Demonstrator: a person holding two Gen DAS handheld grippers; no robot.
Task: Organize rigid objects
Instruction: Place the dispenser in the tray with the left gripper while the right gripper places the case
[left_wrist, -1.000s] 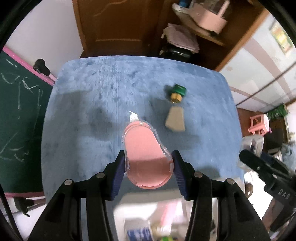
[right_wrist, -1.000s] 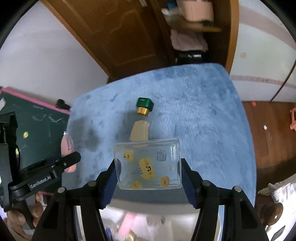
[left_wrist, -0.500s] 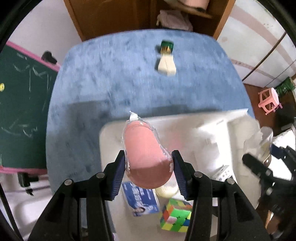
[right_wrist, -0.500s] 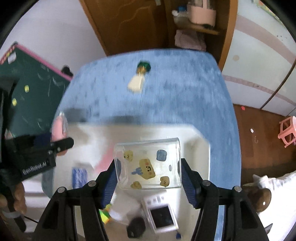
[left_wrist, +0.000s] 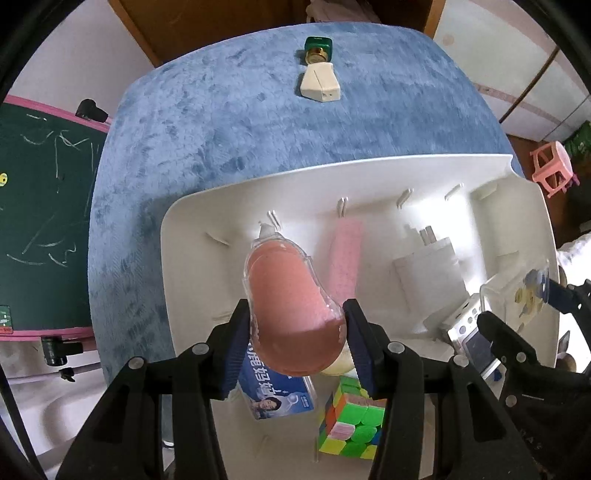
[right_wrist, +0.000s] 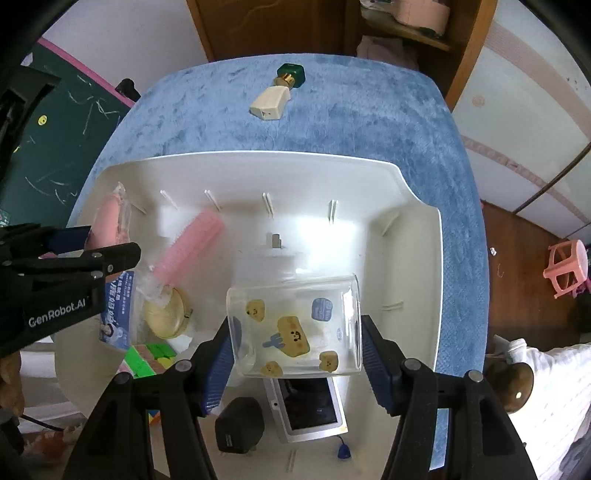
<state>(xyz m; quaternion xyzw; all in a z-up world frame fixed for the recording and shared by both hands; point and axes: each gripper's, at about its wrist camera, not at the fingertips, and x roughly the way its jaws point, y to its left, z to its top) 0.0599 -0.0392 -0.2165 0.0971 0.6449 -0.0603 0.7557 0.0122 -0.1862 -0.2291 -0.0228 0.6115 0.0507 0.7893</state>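
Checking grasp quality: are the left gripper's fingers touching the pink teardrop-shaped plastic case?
Touching. In the left wrist view both blue fingers press against the sides of the pink teardrop-shaped plastic case, no gap either side.

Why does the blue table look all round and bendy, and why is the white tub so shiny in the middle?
In both wrist views the fisheye lens curves the blue table and darkens the corners. In the right wrist view, light glares off the white tub floor behind the clear box. In the left wrist view, the pink case looks sharp, shaded at its near end.
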